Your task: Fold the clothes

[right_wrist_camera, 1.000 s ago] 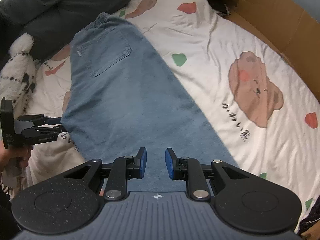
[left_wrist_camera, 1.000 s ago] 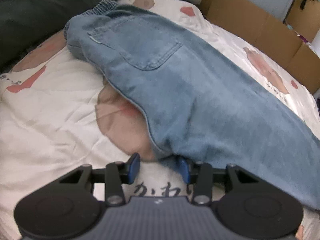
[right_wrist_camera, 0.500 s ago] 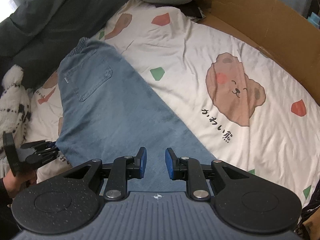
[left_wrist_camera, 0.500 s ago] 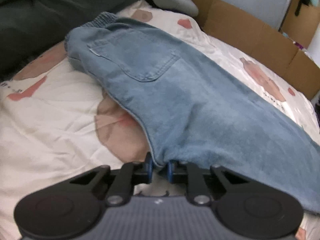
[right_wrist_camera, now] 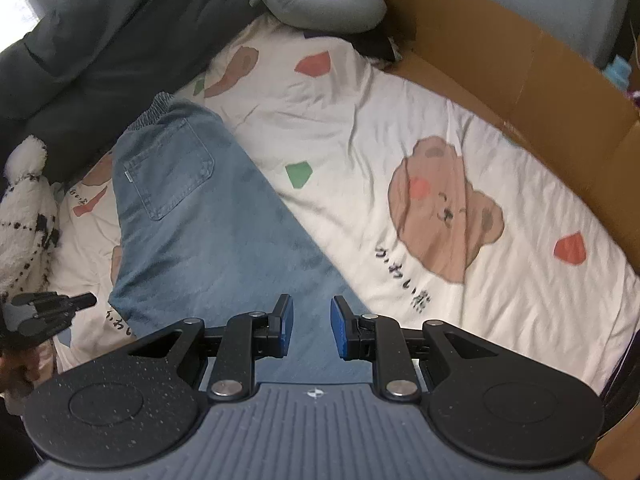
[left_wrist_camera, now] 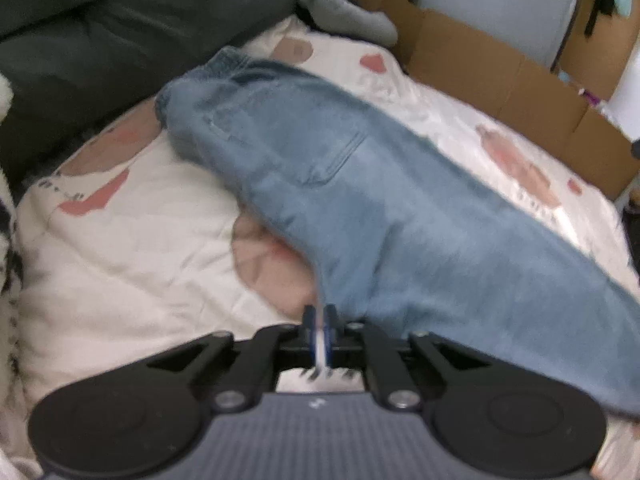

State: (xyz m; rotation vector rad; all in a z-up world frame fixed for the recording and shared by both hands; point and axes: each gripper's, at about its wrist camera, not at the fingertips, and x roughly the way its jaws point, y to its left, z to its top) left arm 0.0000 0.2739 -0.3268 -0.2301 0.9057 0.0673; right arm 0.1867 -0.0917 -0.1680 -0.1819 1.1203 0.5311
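Observation:
Light blue jeans lie folded lengthwise on a white bear-print sheet, waistband at the far end and back pocket facing up. My left gripper is shut on the jeans' near side edge at the seat, and the cloth tapers into its pads. In the right wrist view the jeans run from upper left down under my right gripper, which hovers open over the leg with nothing between its fingers. The left gripper shows at the left edge, held by a hand.
A cardboard wall borders the sheet on the right and far side. A grey neck pillow lies at the head. A dark duvet fills the upper left, with a white plush toy beside it.
My left gripper went from open around the jeans' side edge to shut on it. The right gripper stayed open and drew back, so more of the bed shows.

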